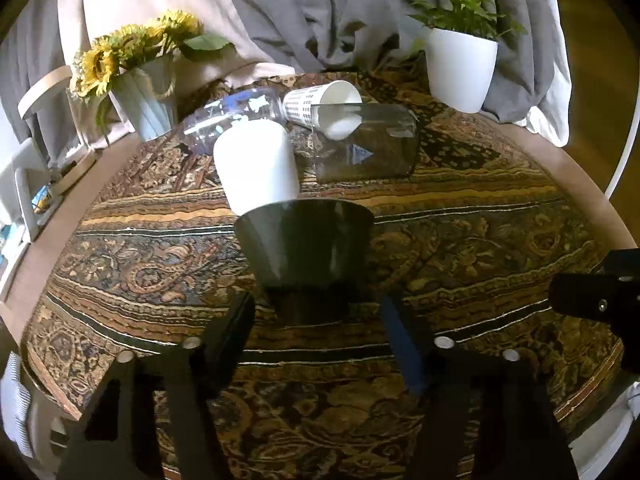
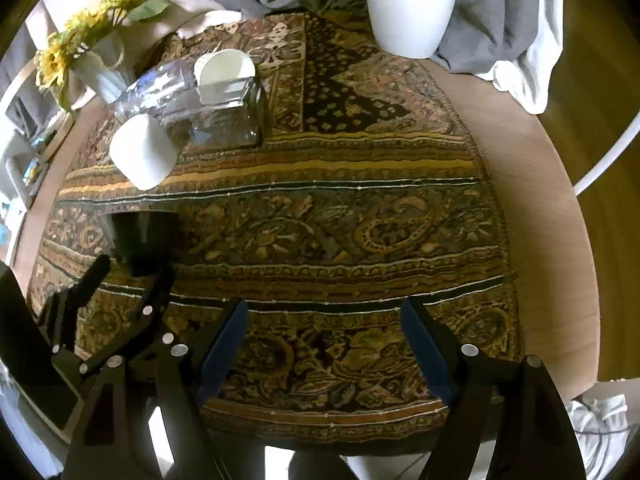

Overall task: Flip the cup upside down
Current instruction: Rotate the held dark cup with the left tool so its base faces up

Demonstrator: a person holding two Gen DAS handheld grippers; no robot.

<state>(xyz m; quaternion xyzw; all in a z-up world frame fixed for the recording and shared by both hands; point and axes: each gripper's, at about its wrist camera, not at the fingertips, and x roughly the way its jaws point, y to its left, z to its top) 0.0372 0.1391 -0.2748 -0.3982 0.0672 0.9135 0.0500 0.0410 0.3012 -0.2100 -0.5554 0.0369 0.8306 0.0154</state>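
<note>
A dark tapered cup [image 1: 306, 246] stands upright on the patterned cloth, wide rim up, narrow base down. My left gripper [image 1: 318, 312] is open, its fingers low on either side of the cup's base, not touching it. The cup also shows in the right wrist view [image 2: 144, 240] with the left gripper [image 2: 128, 276] around it. My right gripper [image 2: 322, 320] is open and empty over the cloth, to the right of the cup. Part of it shows at the right edge of the left wrist view [image 1: 600, 304].
Behind the cup stand a white cup [image 1: 258, 168], a clear glass jar [image 1: 364, 144], a lying plastic bottle [image 1: 236, 114] and a tipped paper cup [image 1: 320, 100]. A sunflower vase [image 1: 140, 80] stands back left, a white plant pot [image 1: 460, 68] back right. The round table edge [image 2: 552, 240] curves right.
</note>
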